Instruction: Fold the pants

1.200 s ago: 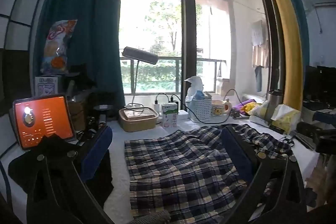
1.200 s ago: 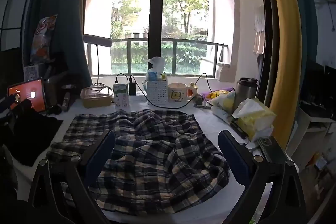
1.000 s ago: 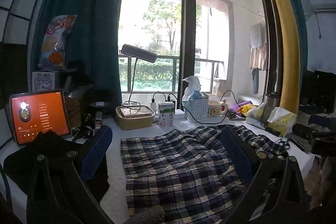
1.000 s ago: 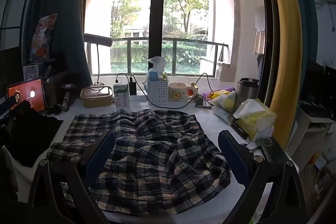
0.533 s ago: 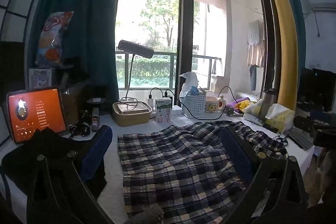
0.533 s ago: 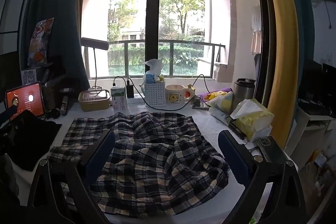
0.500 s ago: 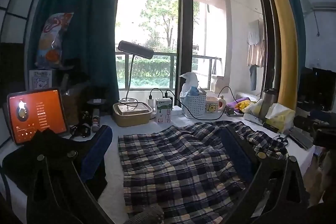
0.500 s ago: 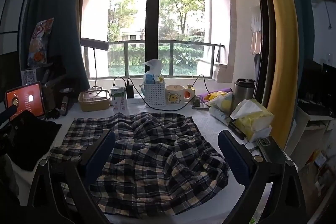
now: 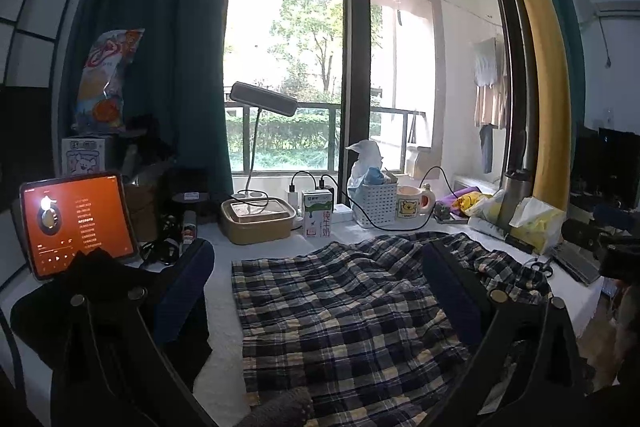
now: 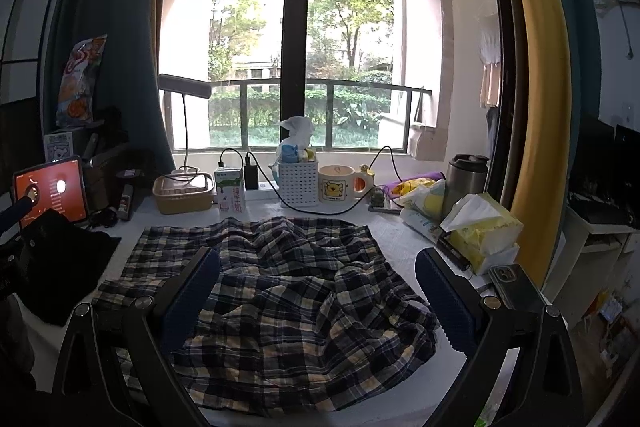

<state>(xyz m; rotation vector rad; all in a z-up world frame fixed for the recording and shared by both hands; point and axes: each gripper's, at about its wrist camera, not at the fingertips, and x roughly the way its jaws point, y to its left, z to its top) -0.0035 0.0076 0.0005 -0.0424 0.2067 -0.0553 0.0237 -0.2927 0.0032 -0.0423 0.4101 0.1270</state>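
Observation:
The dark blue and cream plaid pants [image 9: 344, 311] lie crumpled on the white table [image 9: 220, 291], bunched and rumpled at their right side [image 10: 304, 307]. My left gripper [image 9: 316, 259] is open and empty, held above the pants' left part, its left finger over a black cloth. My right gripper [image 10: 318, 267] is open and empty, held above the near right part of the pants. Neither gripper touches the fabric.
A black cloth [image 9: 100, 291] and a lit orange tablet [image 9: 76, 223] sit at the left. Along the window stand a lamp [image 9: 260, 103], tan box [image 9: 256, 219], milk carton [image 9: 317, 213], white basket [image 9: 374, 203], mug [image 9: 412, 207]. A tissue pack [image 10: 480, 231], flask [image 10: 464, 179] and phone [image 10: 512, 287] lie right.
Both grippers have drifted slightly, so the views shifted a little. The pants have not moved and both grippers stay open.

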